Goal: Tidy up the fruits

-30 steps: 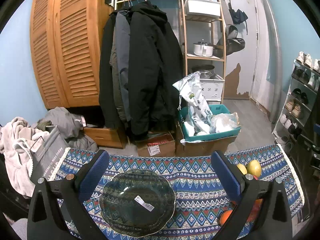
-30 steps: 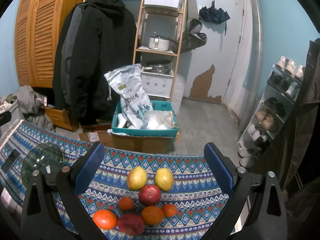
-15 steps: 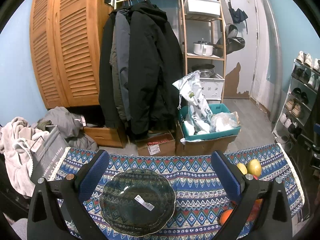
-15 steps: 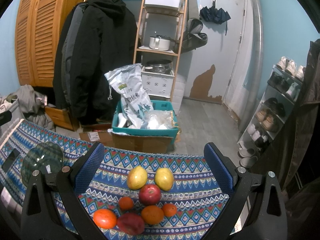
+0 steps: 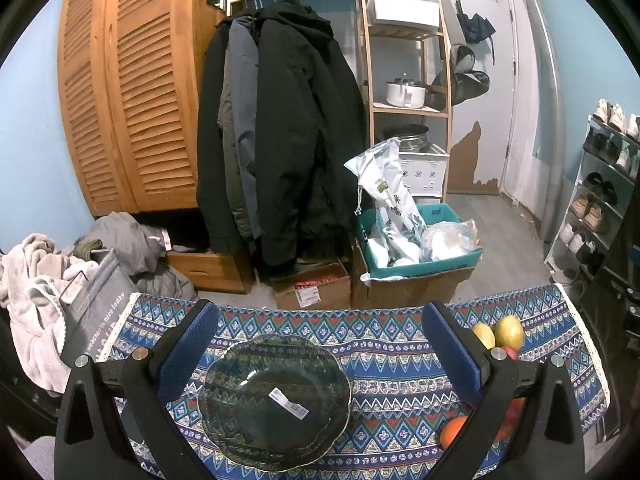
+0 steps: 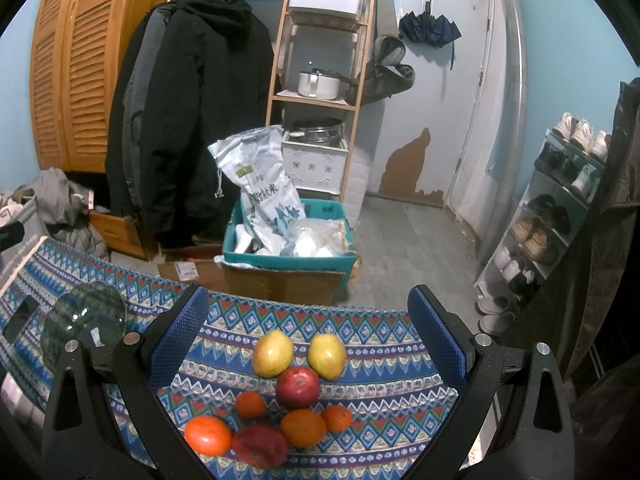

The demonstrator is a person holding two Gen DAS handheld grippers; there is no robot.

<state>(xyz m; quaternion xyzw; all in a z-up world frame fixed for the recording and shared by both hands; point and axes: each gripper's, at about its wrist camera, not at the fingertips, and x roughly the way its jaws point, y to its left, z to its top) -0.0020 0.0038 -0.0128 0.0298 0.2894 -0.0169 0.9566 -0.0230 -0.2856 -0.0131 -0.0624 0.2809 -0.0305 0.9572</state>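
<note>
- Fruit pile [image 6: 288, 408] sits lower centre of the right wrist view on patterned woven cloth [image 6: 372, 328]: two yellow, two red, four orange, all round and loose.
- Left wrist view: most fruit hidden behind the right-hand finger [image 5: 452, 352] at lower right.
- Dark scalloped glass plate [image 5: 276, 400], lower centre, holds only a sticker.
- Left gripper [image 5: 320, 356] spread wide, nothing gripped.
- Right gripper [image 6: 308, 344] likewise apart, over the fruit.

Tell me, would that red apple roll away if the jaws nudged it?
Probably. The red apple looks round and smooth, so a nudge could roll it. The yellow fruits touching it behind may stop it. The patterned cloth likely adds some grip.
</note>
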